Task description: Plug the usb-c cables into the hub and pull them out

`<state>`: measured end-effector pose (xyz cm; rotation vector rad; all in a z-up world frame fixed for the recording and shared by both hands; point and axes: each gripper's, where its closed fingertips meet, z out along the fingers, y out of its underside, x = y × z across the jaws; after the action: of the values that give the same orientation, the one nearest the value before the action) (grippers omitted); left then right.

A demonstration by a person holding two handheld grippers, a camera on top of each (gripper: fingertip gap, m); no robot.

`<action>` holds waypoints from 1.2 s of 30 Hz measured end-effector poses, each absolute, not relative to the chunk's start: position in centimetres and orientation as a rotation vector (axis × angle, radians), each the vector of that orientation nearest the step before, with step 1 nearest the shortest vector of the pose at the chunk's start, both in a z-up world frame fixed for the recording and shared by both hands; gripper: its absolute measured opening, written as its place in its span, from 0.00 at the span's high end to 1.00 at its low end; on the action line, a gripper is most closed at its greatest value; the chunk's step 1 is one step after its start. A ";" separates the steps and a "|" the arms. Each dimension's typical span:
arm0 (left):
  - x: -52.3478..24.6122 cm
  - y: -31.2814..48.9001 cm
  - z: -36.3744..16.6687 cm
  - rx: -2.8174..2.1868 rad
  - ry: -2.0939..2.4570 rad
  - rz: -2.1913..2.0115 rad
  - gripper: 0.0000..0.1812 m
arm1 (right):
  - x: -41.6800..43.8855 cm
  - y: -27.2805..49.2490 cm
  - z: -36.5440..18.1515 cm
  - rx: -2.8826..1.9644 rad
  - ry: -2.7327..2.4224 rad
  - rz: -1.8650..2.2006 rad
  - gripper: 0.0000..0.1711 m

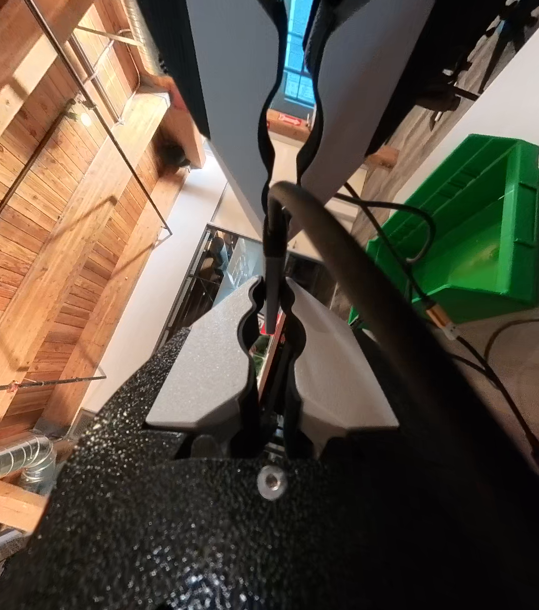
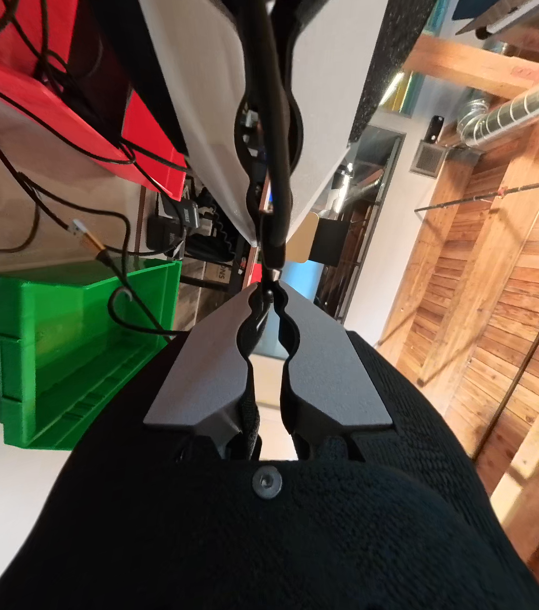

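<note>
My left gripper (image 1: 273, 287) is shut on the flat grey hub (image 1: 270, 297), which I see edge-on between its tips. The hub's dark collar (image 1: 274, 234) leads into a thick black cable (image 1: 344, 251) that bends back past my right gripper's tips (image 1: 279, 189) and runs to the lower right. In the right wrist view my right gripper (image 2: 267, 288) is shut on this black cable (image 2: 274, 165) at its bend. The left gripper (image 2: 269, 241) reaches in from above, with the hub's ports (image 2: 249, 118) showing between its fingers. A thin braided cable with a gold-collared plug (image 1: 437, 313) lies loose on the table (image 2: 91, 242).
A green bin (image 1: 479, 231) stands on the light table beside the loose cables and also shows in the right wrist view (image 2: 73, 346). A red bin (image 2: 63, 99) with thin black cables over it stands farther along. Black adapters (image 2: 179, 211) lie behind it. Both grippers are held above the table.
</note>
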<state>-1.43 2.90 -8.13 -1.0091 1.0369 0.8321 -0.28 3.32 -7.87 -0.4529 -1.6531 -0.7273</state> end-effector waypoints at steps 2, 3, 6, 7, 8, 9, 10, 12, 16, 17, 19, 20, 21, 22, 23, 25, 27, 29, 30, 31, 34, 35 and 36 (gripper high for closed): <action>-1.3 3.0 -8.2 -1.025 1.031 0.824 0.96 | -0.2 3.5 -7.9 -0.469 -1.649 -0.715 0.98; -1.3 3.0 -8.3 -1.025 1.034 0.825 0.96 | -0.2 3.5 -8.1 -0.471 -1.652 -0.710 0.98; -1.2 3.5 -8.7 -1.043 1.043 0.779 0.96 | -0.1 4.1 -8.4 -0.485 -1.669 -0.679 0.98; -1.1 3.7 -8.9 -1.054 1.045 0.733 0.96 | 0.0 4.3 -8.6 -0.503 -1.680 -0.641 0.98; -1.0 3.8 -8.8 -1.061 1.033 0.670 0.96 | 0.0 4.3 -8.6 -0.515 -1.681 -0.593 0.98; -1.0 3.7 -8.5 -1.060 1.010 0.615 0.94 | 0.1 4.4 -8.4 -0.529 -1.672 -0.554 0.98; -1.3 3.5 -8.1 -1.065 0.988 0.577 0.91 | 0.4 4.7 -7.9 -0.551 -1.655 -0.535 0.98; -1.8 3.1 -7.5 -1.080 0.958 0.486 0.87 | 1.0 5.4 -7.0 -0.594 -1.615 -0.483 0.98; -2.7 2.9 -6.8 -1.099 0.928 0.372 0.76 | 0.9 4.8 -6.7 -0.691 -1.639 -0.161 0.98; -3.2 3.0 -6.7 -1.111 0.915 0.380 0.76 | 1.1 5.3 -6.3 -0.717 -1.623 -0.131 0.98; -4.0 2.9 -6.2 -1.118 0.886 0.351 0.75 | 1.8 7.0 -4.9 -0.773 -1.571 -0.091 0.98; -4.5 2.8 -5.8 -1.123 0.861 0.320 0.74 | 2.2 7.8 -4.0 -0.804 -1.544 -0.057 0.98; -5.1 2.6 -5.3 -1.131 0.834 0.287 0.73 | 2.6 8.6 -2.8 -0.831 -1.516 -0.026 0.98; -5.8 2.6 -5.0 -1.146 0.807 0.253 0.72 | 2.9 9.4 -1.4 -0.850 -1.485 -0.002 0.98; -6.5 2.7 -4.9 -1.166 0.781 0.216 0.72 | 3.2 10.3 0.2 -0.868 -1.456 0.018 0.98; -7.9 3.0 -4.7 -1.202 0.729 0.141 0.71 | 3.8 12.0 3.6 -0.901 -1.404 0.045 0.98; -9.0 3.2 -4.6 -1.216 0.679 0.061 0.72 | 4.1 13.8 7.0 -0.927 -1.353 0.062 0.98; -9.6 3.3 -4.4 -1.222 0.638 -0.021 0.74 | 4.1 15.4 10.4 -0.947 -1.309 0.082 0.98; -9.7 3.4 -4.4 -1.225 0.626 -0.059 0.74 | 4.0 16.1 12.1 -0.956 -1.290 0.092 0.98; -9.8 3.5 -4.5 -1.235 0.613 -0.088 0.74 | 3.9 16.6 13.8 -0.957 -1.276 0.097 0.98; -9.8 4.5 -5.5 -1.305 0.589 -0.128 0.71 | 3.6 17.2 18.6 -0.946 -1.239 0.096 0.98; -9.6 4.9 -6.0 -1.328 0.588 -0.128 0.70 | 3.4 17.1 19.8 -0.942 -1.234 0.108 0.98; -9.4 5.1 -6.3 -1.342 0.591 -0.128 0.69 | 3.3 17.0 20.8 -0.937 -1.230 0.121 0.98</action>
<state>-9.42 5.14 -6.30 -1.3420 0.5908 -0.1284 3.29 16.97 20.84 -0.9370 -1.2301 0.1210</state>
